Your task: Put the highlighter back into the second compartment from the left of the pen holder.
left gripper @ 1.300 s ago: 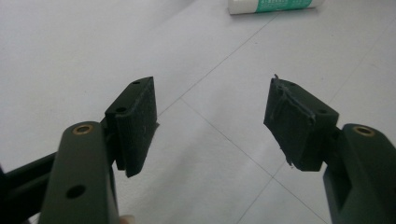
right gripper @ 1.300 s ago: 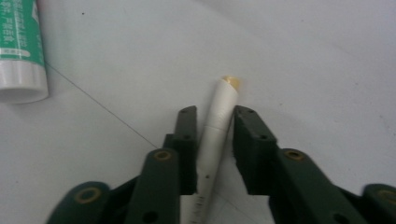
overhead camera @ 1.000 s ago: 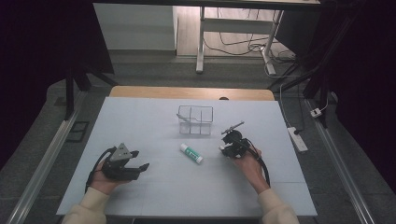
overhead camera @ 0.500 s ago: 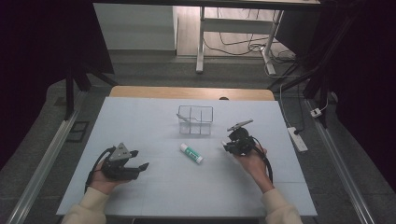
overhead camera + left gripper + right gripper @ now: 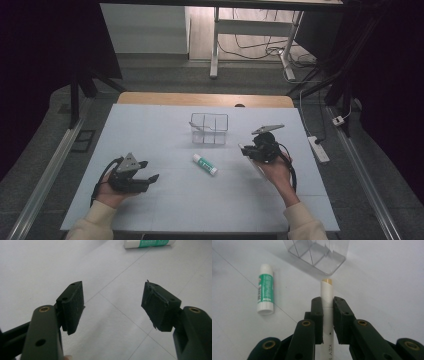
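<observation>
A slim white pen (image 5: 327, 305) was pinched between the two black jaws of the right claw (image 5: 327, 315). In the right gripper view the pen was seen to run up between the jaws and out past their tips, ending in a tan tip, with dark lettering on its barrel lower down. In the high view the right claw (image 5: 261, 147) was held above the right part of the pale tabletop (image 5: 150, 130) by the person's right hand (image 5: 276, 170), and the pen (image 5: 248, 154) was seen as a thin pale stick poking out from the claw.

A clear plastic box (image 5: 209, 128) with inner dividers was stood near the middle of the tabletop, just to the left of the right claw in the high view. In the right gripper view the box (image 5: 317, 253) was seen beyond the pen's tip, apart from it. A glue stick (image 5: 205, 164) with a green label was laid flat on the tabletop in front of the box, between the two hands. It was also shown lying to the left of the jaws in the right gripper view (image 5: 265, 291).

The left claw (image 5: 145, 176) was held low at the left part of the tabletop. Its jaws were spread wide, and nothing was held between them (image 5: 113, 306).
</observation>
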`<action>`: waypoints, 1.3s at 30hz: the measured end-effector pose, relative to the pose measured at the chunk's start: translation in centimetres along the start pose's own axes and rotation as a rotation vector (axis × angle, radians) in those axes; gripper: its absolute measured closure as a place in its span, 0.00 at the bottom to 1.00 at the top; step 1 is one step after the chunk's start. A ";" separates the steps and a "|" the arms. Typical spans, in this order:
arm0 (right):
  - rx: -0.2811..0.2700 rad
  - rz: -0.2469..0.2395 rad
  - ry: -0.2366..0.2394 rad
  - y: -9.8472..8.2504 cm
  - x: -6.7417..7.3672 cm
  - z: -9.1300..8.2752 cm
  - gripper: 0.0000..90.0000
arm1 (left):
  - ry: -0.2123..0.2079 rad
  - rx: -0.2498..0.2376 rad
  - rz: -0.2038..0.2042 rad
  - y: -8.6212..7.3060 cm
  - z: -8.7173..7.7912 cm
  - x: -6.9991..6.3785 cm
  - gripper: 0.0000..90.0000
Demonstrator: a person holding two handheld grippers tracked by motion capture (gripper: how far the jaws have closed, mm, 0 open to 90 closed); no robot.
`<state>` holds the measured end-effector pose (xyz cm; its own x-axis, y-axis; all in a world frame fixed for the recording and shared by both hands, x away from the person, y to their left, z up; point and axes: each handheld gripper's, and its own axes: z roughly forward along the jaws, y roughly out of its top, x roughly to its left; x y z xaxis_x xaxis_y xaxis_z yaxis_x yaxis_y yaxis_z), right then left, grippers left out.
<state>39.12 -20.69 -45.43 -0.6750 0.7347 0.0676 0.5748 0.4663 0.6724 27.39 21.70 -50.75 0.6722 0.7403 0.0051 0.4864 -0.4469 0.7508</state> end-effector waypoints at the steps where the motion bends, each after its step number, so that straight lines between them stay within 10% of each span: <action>1: -0.010 -0.002 0.001 0.0 0.0 -0.1 0.87 | 0.001 0.000 0.000 0.0 0.0 0.0 0.39; 39: -0.327 -0.009 0.068 3.3 1.2 -1.7 0.87 | 0.000 0.002 -0.003 -0.1 0.0 0.1 0.38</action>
<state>39.35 -19.11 -41.87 -0.7152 0.6914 0.1023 0.3972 0.2817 0.8734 27.41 21.81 -50.77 0.6705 0.7419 0.0027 0.4896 -0.4453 0.7497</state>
